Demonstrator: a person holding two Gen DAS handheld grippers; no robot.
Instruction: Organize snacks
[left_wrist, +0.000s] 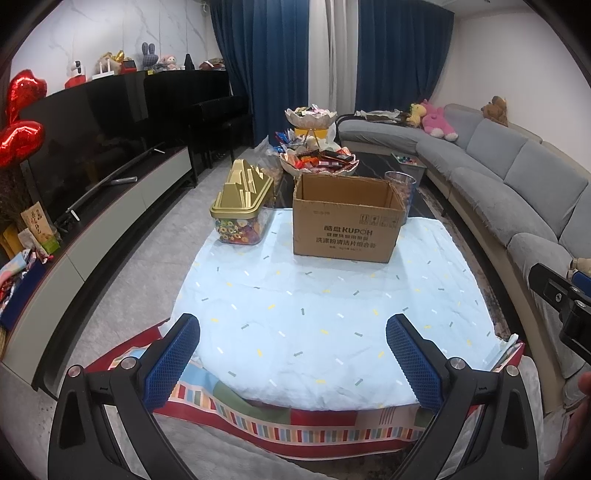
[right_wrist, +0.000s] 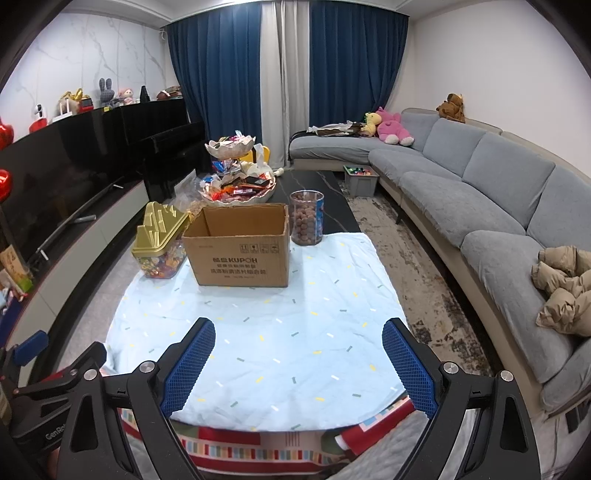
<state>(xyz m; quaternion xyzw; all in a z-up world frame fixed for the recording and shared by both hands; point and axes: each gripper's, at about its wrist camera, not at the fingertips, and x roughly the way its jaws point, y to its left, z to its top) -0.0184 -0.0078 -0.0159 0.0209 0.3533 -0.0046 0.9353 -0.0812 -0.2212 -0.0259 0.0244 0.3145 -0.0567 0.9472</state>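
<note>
Left wrist view caught a few things the other one missed: the red heart balloons (left_wrist: 20, 118) way off to the left of the cardboard box (left_wrist: 345, 218), and the right gripper's black body poking in at the right edge. Right wrist view, on the other hand, showed the clear jar of brown round snacks (right_wrist: 306, 218) in full just right of the box (right_wrist: 238, 247) and slightly behind it, while from the left it was mostly hidden behind the box's right corner. It also picked up a tan jacket (right_wrist: 565, 291) on the sofa (right_wrist: 480, 199), well right of the box. The box sat open-topped on the pale blue cloth (left_wrist: 325, 314), and neither camera looked down into it, so I couldn't tell what was inside. Just left of the box stood the clear tub with a gold lid (left_wrist: 243, 206), full of colourful candy. Behind the box was a two-tier petal-shaped snack stand (right_wrist: 236, 177), both bowls heaped with wrapped snacks. Left gripper (left_wrist: 293, 360) and right gripper (right_wrist: 299, 363) were both spread wide over the cloth in front of the box, holding nothing.
</note>
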